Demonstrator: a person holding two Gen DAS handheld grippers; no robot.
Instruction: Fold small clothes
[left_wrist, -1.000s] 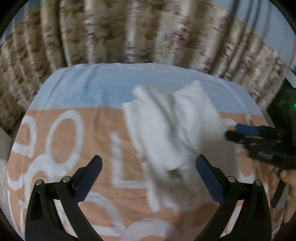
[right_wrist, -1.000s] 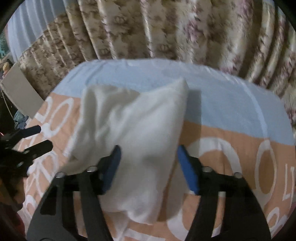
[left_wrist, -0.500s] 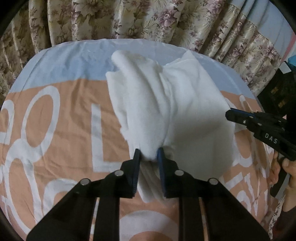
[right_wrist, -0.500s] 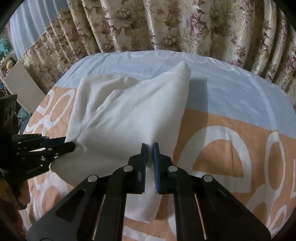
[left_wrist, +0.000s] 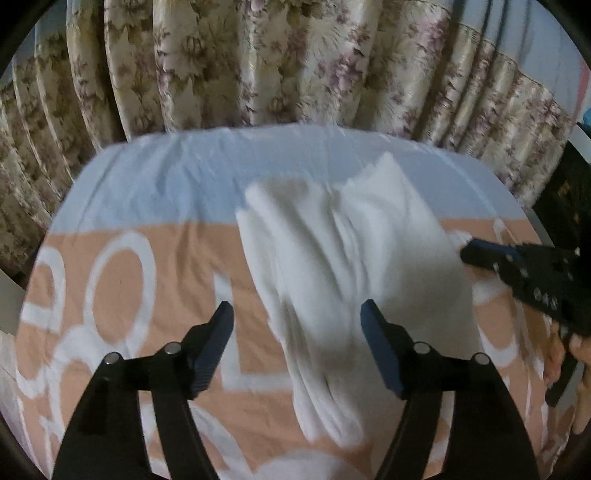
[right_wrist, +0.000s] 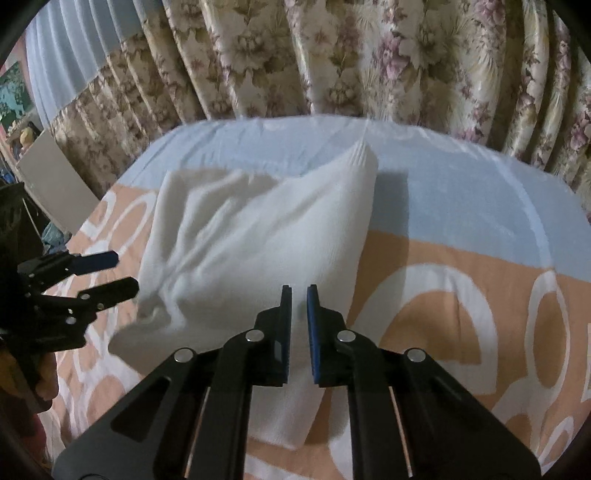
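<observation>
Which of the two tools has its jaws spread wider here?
The left tool: its jaws stand well apart and are opening, straddling the white garment. The right tool shows only a narrow gap, also opening, over the garment.

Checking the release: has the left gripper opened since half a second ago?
Yes. The left gripper, then pinched on the white garment, now has its jaws spread and opening over the orange lettered bedsheet.

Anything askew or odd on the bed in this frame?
The white garment is not flat: one corner stands up in a peak, and deep creases bunch toward its side nearest the left gripper. No damage or spill is visible.
</observation>
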